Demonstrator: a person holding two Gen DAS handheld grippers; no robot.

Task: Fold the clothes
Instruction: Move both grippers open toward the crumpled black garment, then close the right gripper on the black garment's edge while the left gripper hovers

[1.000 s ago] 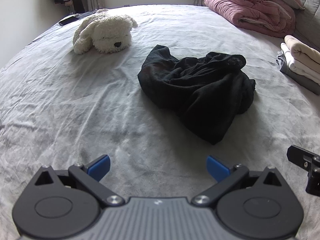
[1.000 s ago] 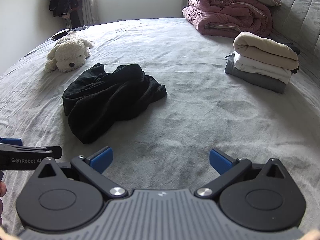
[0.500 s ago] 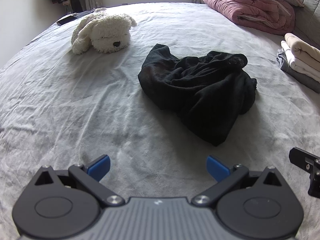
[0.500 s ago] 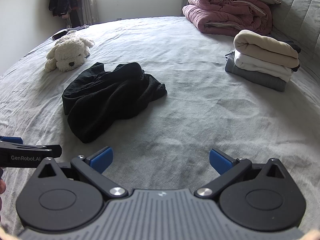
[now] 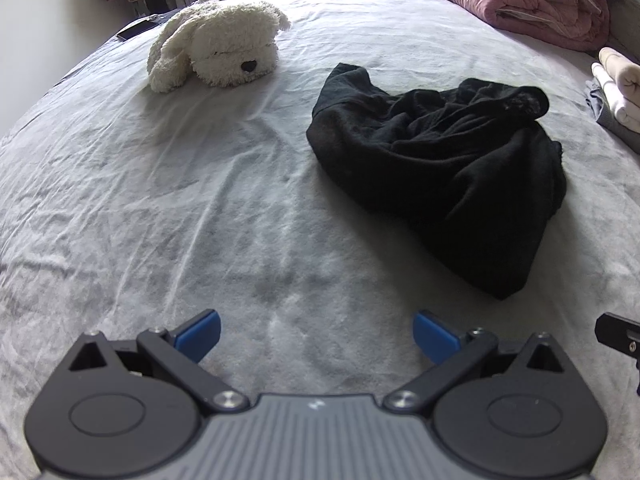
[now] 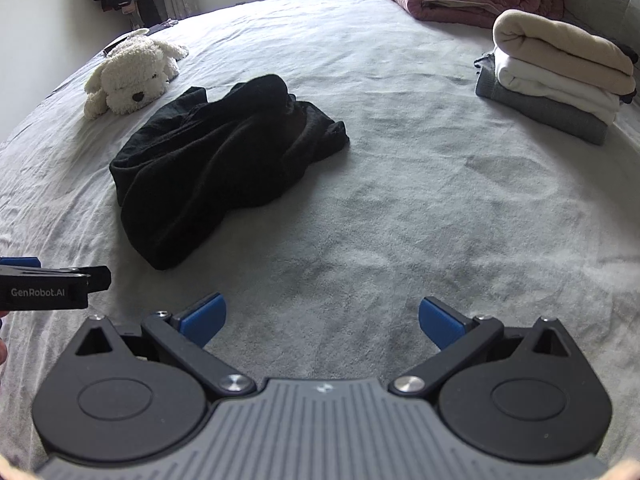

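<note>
1. Hovering low over the near part of the bed (image 5: 120, 184), left tool (image 5: 316, 332) with blue fingers spread wide and pinching nothing.
2. Hovering alongside, right tool (image 6: 322, 318) likewise spread wide and empty, both well short of the cloth.
3. Lying crumpled toward the middle of the bed, black garment (image 5: 448, 160), well apart from the folded stack (image 6: 556, 84) at the right edge and near the plush dog (image 5: 218, 48) toward the far left corner.
4. Looking soft, matte and limp, bunching in thick rolls with one rounded lobe pointing at the near edge; hems, sleeves or legs not being readable in the dark heap.
5. Likely step: reaching in for a first hold. Aiming each tool at a separate outer edge rather than the bulky centre, pinching a single layer, then lifting and drawing apart to spread it flat.
6. Risking a grab of several layers at once, or of the bed sheet beneath, if closing too deep.
</note>
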